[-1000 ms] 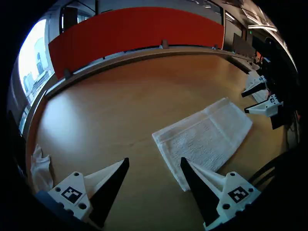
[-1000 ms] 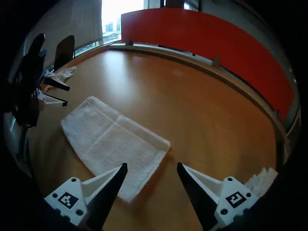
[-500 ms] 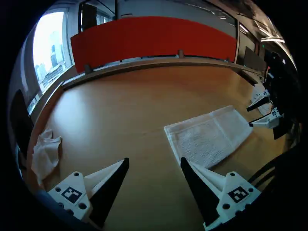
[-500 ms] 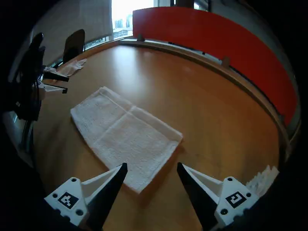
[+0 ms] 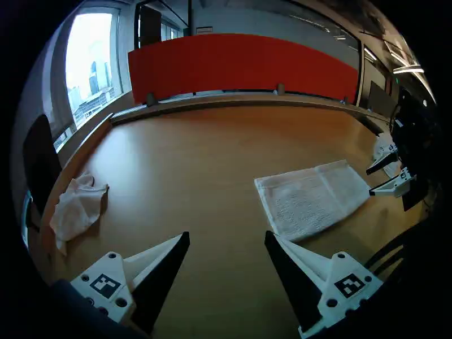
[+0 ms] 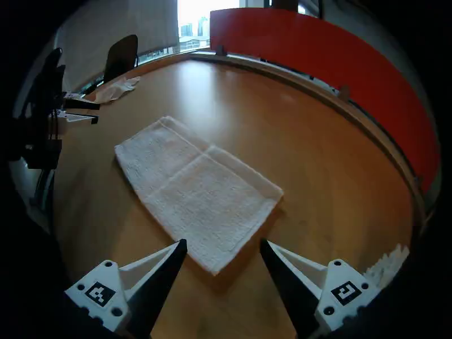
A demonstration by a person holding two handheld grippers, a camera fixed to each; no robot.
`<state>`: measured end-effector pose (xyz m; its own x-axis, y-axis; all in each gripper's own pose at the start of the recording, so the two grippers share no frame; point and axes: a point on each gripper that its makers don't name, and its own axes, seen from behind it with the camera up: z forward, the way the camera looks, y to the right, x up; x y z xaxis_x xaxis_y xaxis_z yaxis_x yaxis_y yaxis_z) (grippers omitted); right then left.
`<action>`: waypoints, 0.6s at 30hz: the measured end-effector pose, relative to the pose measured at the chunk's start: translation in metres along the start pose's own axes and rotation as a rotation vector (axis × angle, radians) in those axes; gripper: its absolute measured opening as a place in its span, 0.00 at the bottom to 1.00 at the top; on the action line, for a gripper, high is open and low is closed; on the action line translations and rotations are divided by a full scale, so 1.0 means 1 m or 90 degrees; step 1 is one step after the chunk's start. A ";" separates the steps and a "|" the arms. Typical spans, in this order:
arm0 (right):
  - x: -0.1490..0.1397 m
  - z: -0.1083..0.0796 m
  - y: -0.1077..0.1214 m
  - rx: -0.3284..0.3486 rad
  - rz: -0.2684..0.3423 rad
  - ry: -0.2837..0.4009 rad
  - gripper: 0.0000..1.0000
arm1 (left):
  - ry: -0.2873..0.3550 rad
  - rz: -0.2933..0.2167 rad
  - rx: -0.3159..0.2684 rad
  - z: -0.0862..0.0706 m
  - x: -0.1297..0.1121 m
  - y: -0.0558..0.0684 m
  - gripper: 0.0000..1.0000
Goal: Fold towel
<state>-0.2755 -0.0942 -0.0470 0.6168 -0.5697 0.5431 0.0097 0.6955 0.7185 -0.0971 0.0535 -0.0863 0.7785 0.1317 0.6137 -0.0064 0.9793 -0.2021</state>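
Observation:
A white folded towel (image 5: 311,195) (image 6: 195,189) lies flat on the wooden table (image 5: 198,158) (image 6: 316,147). In the left gripper view it rests ahead and to the right of my left gripper (image 5: 226,248), which is open and holds nothing. My right gripper (image 6: 222,254) is open just before the towel's near corner, with nothing between its fingers. The right gripper (image 5: 389,176) also appears past the towel's far end in the left gripper view. The left gripper (image 6: 79,110) sits far left in the right gripper view.
A crumpled white cloth (image 5: 76,206) (image 6: 116,89) lies near the table's edge by a dark chair (image 6: 120,56). A red divider panel (image 5: 243,65) (image 6: 339,53) runs along the far side. More white folded cloth (image 6: 390,261) sits at the table's right edge.
Both grippers have drawn back from the towel, so it looks smaller and farther in the left gripper view. The left view has swung, bringing the crumpled cloth further in. The towel has not moved.

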 end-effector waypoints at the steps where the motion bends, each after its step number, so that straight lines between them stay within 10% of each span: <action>1: -0.001 0.000 -0.001 0.002 -0.002 -0.001 1.00 | 0.003 -0.002 0.002 -0.002 -0.001 -0.001 0.99; 18: -0.017 -0.007 -0.006 0.022 -0.041 -0.025 0.99 | 0.060 -0.016 0.012 -0.022 -0.011 0.000 0.99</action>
<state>-0.2801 -0.0855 -0.0636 0.5848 -0.6297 0.5113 0.0209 0.6418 0.7666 -0.0917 0.0483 -0.1102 0.8344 0.0934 0.5432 0.0021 0.9850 -0.1725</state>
